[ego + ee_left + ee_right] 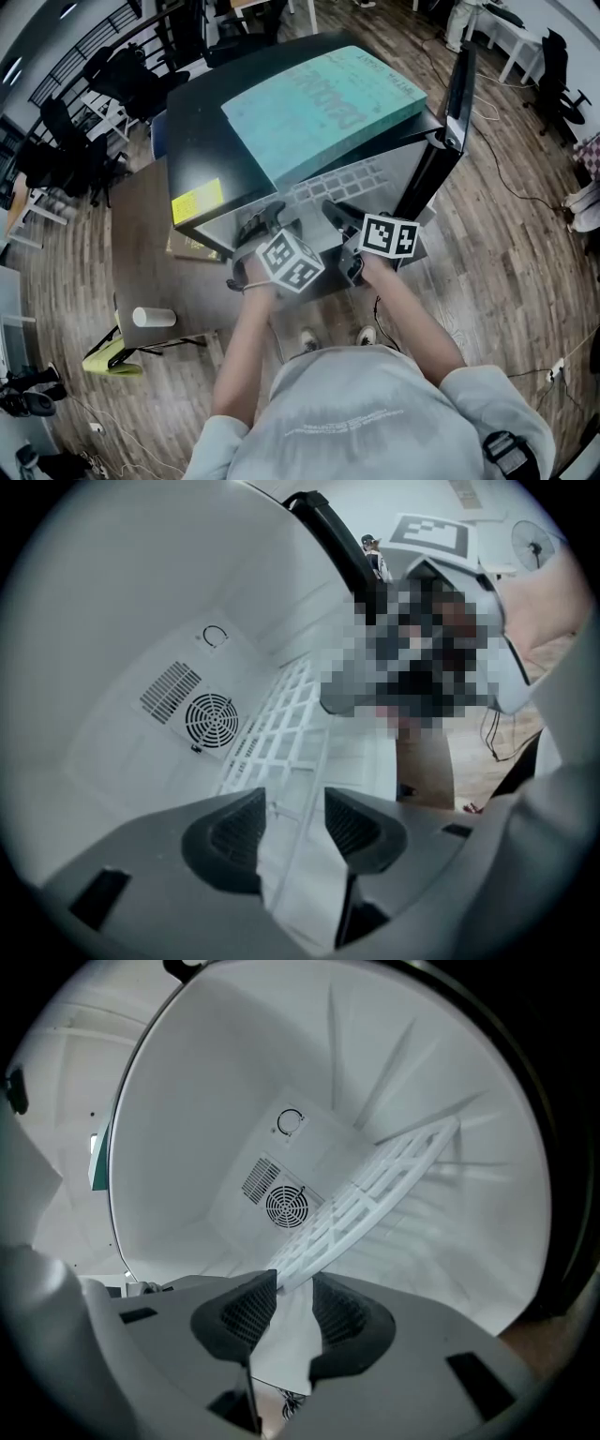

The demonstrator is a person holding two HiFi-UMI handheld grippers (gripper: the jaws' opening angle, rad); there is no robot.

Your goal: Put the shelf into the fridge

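The jaws of the right gripper [295, 1307] are clenched on the near corner of the white grid shelf [375, 1185], whose edge runs straight in between the two ribbed pads. The jaws of the left gripper [292, 827] stand apart astride the shelf's near rim, with a thin rim line in the gap and light showing beside each pad, so they look released rather than clamped. The shelf sits partly inside the white cavity of the fridge [216, 122]. In the right gripper view it runs slantwise from the jaws up toward the right inner wall, passing in front of the round fan grille [286, 1206] on the back panel. In the left gripper view its grid reaches back just beside that same grille. From the head view both grippers are side by side at the fridge's open mouth, with the person's bare forearms behind them and the shelf's pale grid just beyond the jaws. The black door [459, 94] stands swung open at the right. A teal foam slab [323, 103] lies across the fridge's black top, and a yellow label [197, 202] is stuck on near its front left corner. A white cylinder [153, 317] lies on the low brown surface [141, 244] at the left of the fridge.
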